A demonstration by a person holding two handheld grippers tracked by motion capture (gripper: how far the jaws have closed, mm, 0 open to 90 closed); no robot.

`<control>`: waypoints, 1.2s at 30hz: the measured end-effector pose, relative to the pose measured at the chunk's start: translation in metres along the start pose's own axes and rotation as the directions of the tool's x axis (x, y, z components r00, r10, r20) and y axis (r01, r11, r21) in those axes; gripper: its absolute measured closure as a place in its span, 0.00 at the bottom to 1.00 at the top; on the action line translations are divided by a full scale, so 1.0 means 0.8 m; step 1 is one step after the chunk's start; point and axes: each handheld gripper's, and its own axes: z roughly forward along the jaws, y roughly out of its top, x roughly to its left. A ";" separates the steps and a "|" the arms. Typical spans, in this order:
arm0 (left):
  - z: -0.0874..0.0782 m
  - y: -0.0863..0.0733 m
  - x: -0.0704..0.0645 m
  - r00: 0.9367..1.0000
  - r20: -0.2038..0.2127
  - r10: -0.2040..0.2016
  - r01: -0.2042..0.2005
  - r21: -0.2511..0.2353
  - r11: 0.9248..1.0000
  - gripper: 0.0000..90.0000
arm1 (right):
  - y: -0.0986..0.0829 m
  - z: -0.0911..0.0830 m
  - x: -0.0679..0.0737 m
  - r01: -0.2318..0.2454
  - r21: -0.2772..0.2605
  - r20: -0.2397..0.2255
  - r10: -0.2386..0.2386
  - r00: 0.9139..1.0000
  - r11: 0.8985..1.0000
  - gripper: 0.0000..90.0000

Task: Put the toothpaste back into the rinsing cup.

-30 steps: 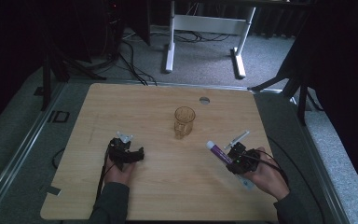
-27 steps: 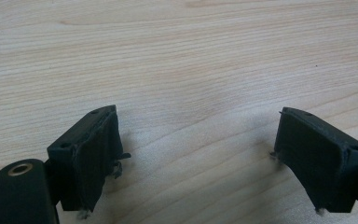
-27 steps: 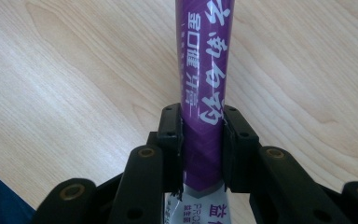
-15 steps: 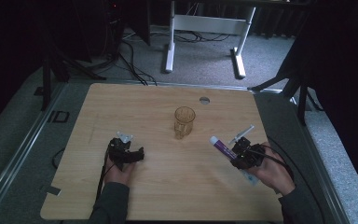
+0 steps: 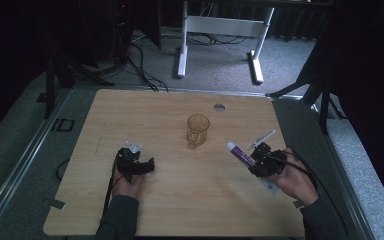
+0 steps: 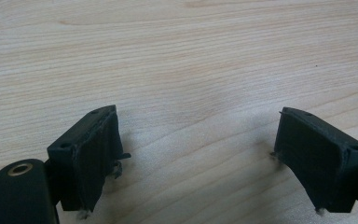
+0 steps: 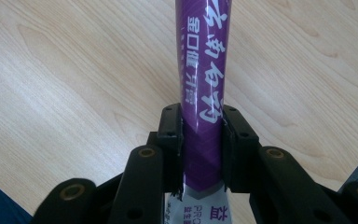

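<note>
Your big wooden tabletop (image 5: pixel 180 210) carries everything, and it has a small round hole (image 5: pixel 219 107) near its far edge. In the middle of it stands a see-through amber glass cup (image 5: pixel 198 131), upright and on its own, well apart from both of your hands. It looks like the spot where the tube could go, so it makes sense that it stands open side up and within easy reach. Your right tool (image 7: pixel 200 135) is clamped on a purple toothpaste tube (image 7: pixel 201 70), down near its flat crimped end, with one jaw pressed on each side. That keeps the tube from slipping, and the white cap end (image 5: pixel 230 146) sticks out ahead, up and toward the cup, near it but not touching. You hold it just above the wood at the right side of the tabletop. Your left tool (image 6: pixel 196 154) has its jaws wide apart with nothing between them, low over bare wood, so it seems to be just waiting. A thin white stick (image 5: pixel 261 139) shows just beside your right tool; I cannot tell what it is. The tube has white Chinese letters down its side, and at the silver end you can read "PRO".
</note>
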 end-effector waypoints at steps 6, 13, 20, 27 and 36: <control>0.000 0.000 0.000 1.000 0.000 0.000 0.000 0.000 1.000 0.16 | 0.003 -0.004 -0.002 -0.004 -0.012 0.005 0.004 1.000 1.000 0.81; 0.000 0.000 0.000 1.000 0.000 0.000 0.000 0.001 1.000 0.16 | 0.008 -0.011 -0.007 -0.013 -0.039 0.009 0.013 1.000 0.999 0.81; 0.000 0.000 0.000 1.000 0.001 0.000 0.000 0.001 1.000 0.16 | 0.016 -0.019 -0.010 -0.017 -0.060 0.008 0.018 1.000 0.998 0.81; 0.000 0.000 0.000 1.000 0.001 0.000 0.000 0.001 1.000 0.16 | 0.024 -0.020 -0.013 -0.019 -0.068 0.004 0.020 1.000 0.997 0.81; 0.000 0.000 0.000 1.000 0.001 0.000 0.000 0.001 1.000 0.16 | 0.037 -0.020 -0.013 -0.012 -0.078 0.007 0.012 1.000 0.997 0.81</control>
